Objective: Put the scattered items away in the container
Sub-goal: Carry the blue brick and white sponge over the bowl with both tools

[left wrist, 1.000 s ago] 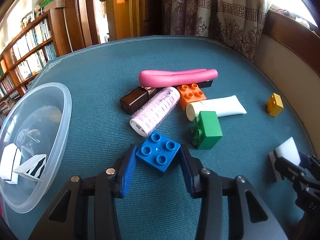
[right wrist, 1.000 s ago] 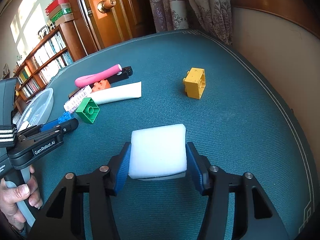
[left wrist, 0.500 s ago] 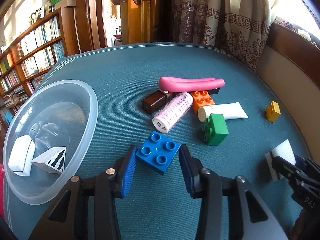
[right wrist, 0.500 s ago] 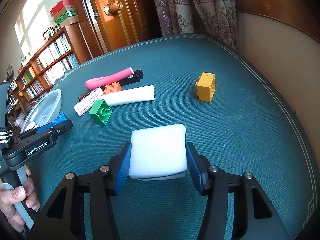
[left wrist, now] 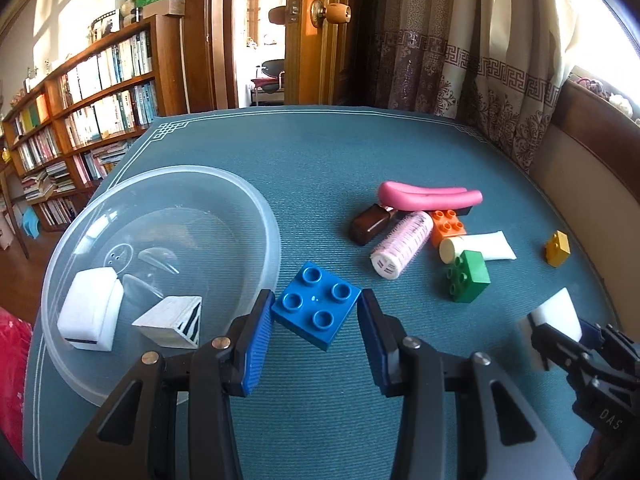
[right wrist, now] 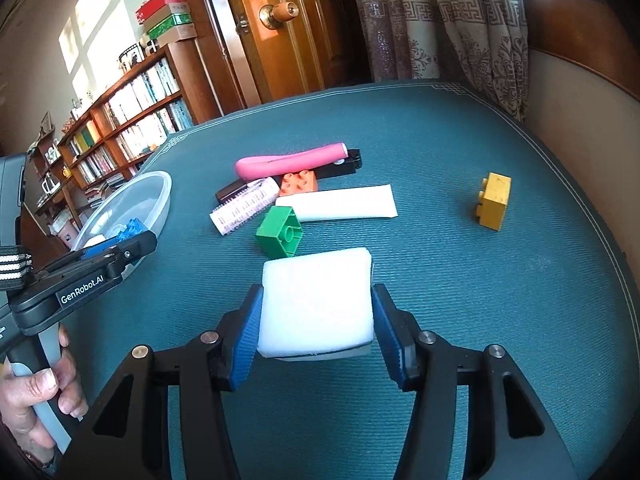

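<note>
Teal tablecloth: my left gripper pinches blue Duplo brick beside clear bowl at 9 o'clock, my right gripper clamps white sponge.

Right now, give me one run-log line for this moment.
left tool: shut on blue four-stud plastic brick | right tool: shut on white foam block | clear plastic bowl: two white items inside

Bookshelf, door (curtain beside)
</note>
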`<control>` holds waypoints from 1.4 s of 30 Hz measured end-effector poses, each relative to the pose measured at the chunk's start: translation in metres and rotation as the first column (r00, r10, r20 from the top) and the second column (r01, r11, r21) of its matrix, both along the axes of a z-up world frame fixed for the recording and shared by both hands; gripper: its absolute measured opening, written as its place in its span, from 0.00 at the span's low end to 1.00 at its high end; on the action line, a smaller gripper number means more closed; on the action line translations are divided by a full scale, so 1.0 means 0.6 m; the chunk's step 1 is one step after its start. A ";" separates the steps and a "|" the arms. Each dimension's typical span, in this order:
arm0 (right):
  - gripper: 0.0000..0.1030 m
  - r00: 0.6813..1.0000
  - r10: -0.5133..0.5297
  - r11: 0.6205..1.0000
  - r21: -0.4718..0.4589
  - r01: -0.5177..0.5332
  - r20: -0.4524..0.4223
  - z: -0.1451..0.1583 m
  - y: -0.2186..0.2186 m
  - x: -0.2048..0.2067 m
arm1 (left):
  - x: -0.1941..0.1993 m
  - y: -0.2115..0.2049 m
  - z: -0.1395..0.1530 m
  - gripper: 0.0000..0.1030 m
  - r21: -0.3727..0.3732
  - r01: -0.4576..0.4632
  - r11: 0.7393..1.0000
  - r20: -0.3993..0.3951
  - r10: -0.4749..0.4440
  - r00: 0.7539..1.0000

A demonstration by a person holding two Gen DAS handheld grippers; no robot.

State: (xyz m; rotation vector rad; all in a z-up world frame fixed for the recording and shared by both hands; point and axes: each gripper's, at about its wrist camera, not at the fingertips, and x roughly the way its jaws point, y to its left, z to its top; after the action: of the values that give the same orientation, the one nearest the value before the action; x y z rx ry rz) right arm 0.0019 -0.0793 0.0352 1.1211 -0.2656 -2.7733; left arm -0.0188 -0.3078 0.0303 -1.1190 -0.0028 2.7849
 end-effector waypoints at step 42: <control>0.54 0.966 0.256 0.966 0.034 -0.255 -0.046 0.046 -0.251 -0.106 | -0.023 -0.189 -0.013 0.46 0.106 -0.186 0.977 0.011 0.186 0.982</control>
State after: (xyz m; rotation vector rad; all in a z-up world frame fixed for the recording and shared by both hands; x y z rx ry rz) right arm -0.0620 -0.2298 0.0628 1.0103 -0.0707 -2.5789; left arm -0.0326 -0.4212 0.0222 -1.1486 -0.2665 2.9063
